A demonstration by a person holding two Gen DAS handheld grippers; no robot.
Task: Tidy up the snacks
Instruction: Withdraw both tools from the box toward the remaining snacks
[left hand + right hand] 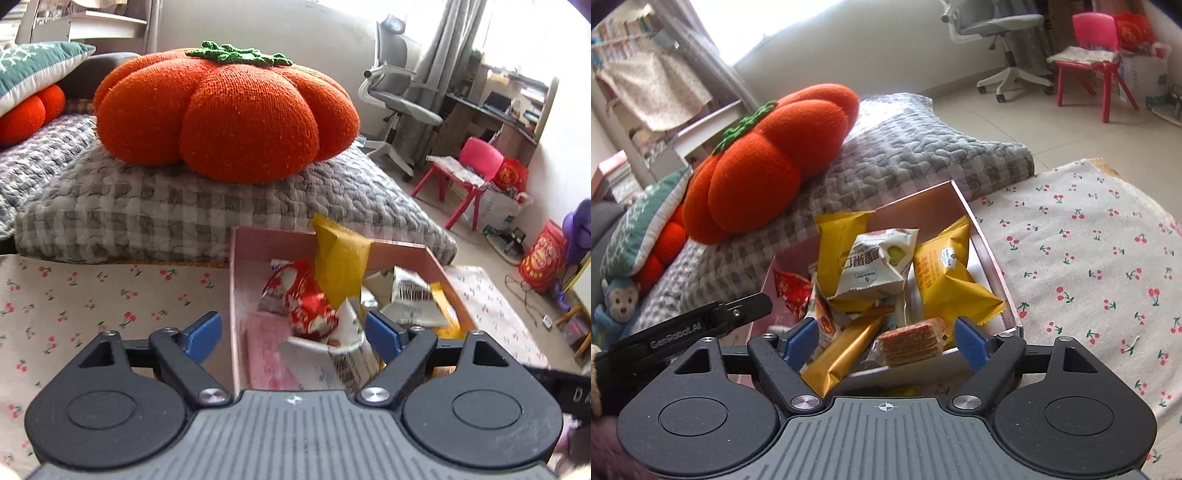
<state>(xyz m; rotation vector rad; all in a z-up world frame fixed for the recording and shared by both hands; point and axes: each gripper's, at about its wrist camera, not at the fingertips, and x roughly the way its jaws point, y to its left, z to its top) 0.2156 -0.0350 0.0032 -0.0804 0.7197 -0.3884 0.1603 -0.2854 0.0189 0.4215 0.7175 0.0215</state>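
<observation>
Snacks (875, 266) in the pink box (993, 266) look light, crinkly, slippery; pinch a sealed edge, gently for wafers (912, 338); left gripper (293, 332) and right gripper (884, 341) both gape wide, empty

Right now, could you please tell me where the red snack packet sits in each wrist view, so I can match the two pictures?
Left wrist view: the red snack packet lies mid-frame inside the pink box, just left of an upright yellow packet.
Right wrist view: the same packet peeks out at the box's left wall, mostly hidden.
Shared landmark: the orange pumpkin cushion behind the box.
</observation>
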